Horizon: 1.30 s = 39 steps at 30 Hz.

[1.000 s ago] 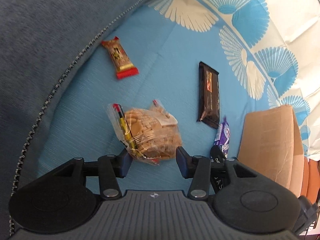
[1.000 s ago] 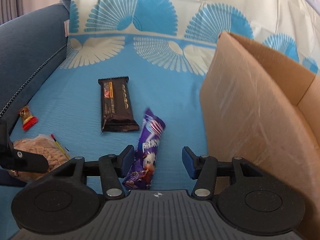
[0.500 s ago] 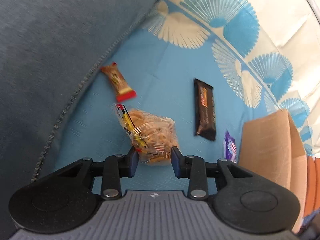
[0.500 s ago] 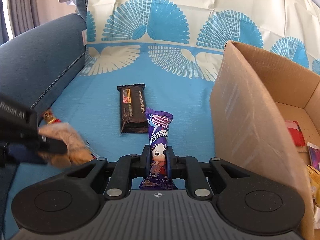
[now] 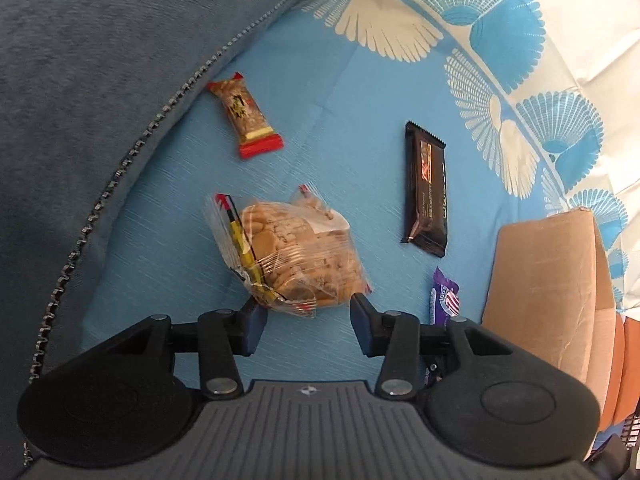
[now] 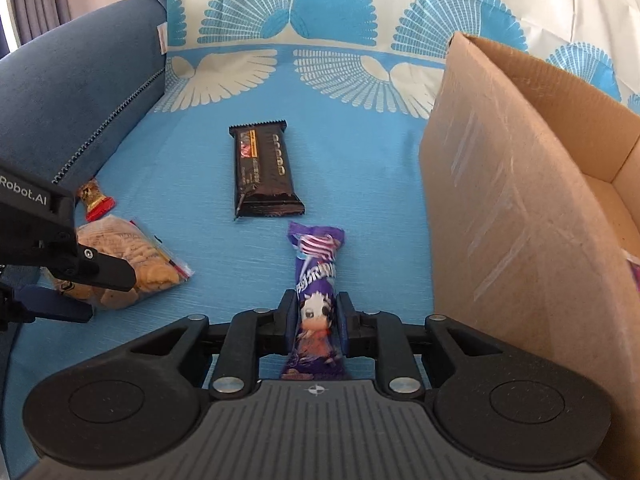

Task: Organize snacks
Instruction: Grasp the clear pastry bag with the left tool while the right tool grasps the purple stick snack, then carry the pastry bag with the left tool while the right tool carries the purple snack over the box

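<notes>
A clear bag of biscuits (image 5: 294, 252) lies on the blue sheet just ahead of my left gripper (image 5: 306, 316), which is open, its fingers at the bag's near end. The bag also shows in the right wrist view (image 6: 132, 264). My right gripper (image 6: 314, 320) is shut on a purple snack packet (image 6: 318, 280) beside the cardboard box (image 6: 520, 184). A black chocolate bar (image 5: 426, 192) (image 6: 264, 176) and a small red-and-brown bar (image 5: 244, 120) (image 6: 94, 200) lie on the sheet.
A blue sofa cushion (image 5: 100, 80) with a zip rises at the left. The open cardboard box (image 5: 548, 288) stands at the right with a few packets inside. A patterned sheet (image 6: 288, 32) drapes the backrest.
My left gripper had narrowed around the biscuit bag and has opened again. My right gripper closed on the purple packet and keeps hold of it.
</notes>
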Motion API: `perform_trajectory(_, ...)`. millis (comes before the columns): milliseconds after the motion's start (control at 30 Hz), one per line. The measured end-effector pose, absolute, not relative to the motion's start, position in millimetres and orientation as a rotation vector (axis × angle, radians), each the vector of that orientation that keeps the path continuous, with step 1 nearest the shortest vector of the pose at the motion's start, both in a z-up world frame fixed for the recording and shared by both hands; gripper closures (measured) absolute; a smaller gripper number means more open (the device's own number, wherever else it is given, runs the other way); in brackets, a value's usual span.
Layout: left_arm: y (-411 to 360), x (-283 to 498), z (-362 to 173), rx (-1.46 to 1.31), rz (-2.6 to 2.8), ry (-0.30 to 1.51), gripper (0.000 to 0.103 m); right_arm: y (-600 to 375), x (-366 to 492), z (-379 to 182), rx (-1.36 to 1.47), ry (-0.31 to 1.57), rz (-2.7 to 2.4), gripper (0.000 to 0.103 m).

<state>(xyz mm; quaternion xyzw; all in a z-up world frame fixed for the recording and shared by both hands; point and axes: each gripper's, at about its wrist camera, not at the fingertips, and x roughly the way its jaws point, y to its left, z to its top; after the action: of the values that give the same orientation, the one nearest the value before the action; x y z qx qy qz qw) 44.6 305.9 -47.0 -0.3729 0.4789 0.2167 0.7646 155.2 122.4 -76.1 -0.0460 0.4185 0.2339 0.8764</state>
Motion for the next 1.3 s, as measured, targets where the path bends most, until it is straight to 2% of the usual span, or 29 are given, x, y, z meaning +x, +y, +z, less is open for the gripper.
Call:
perform_trajectory(133,300,49,-49,-0.777,0.465,1.057,0.055,124,155,-77,-0.104,0.862,0.5,0.084)
perform_trajectory(200,299,50,-48,-0.767,0.466,1.048,0.069,123,153,-74,-0.108,0.842,0.505,0.086)
perform_trajectory(233,299,50,-47,-0.761,0.466,1.041,0.092,122,152,-72,-0.108,0.83,0.508,0.086)
perform_trajectory(267,299,50,-45,-0.751,0.466,1.035,0.097,121,151,-70,-0.109,0.814,0.507,0.086)
perform_trajectory(433,297,49,-37,-0.723,0.452,0.986,0.099,118,145,-56,-0.116,0.742,0.522,0.086)
perform_trajectory(567,307,39,-36,-0.816,0.452,0.942,0.097,112,141,-52,-0.115,0.739,0.533,0.086)
perform_trajectory(667,315,32,-34,-0.864,0.464,0.912,0.08,110,137,-49,-0.103,0.739,0.544,0.086)
perform_trajectory(700,317,32,-34,-0.876,0.469,0.91,0.068,108,136,-47,-0.096,0.737,0.547,0.086)
perform_trajectory(900,322,32,-36,-0.915,0.472,0.919,0.036,94,125,-17,-0.057,0.659,0.585,0.086)
perform_trajectory(967,323,31,-35,-0.93,0.491,0.895,0.033,85,122,-4,-0.041,0.632,0.594,0.086)
perform_trajectory(1033,324,33,-35,-0.956,0.497,0.864,0.023,75,120,9,-0.025,0.605,0.605,0.086)
perform_trajectory(1300,331,52,-51,-1.018,0.557,0.837,0.025,24,122,53,-0.006,0.511,0.691,0.086)
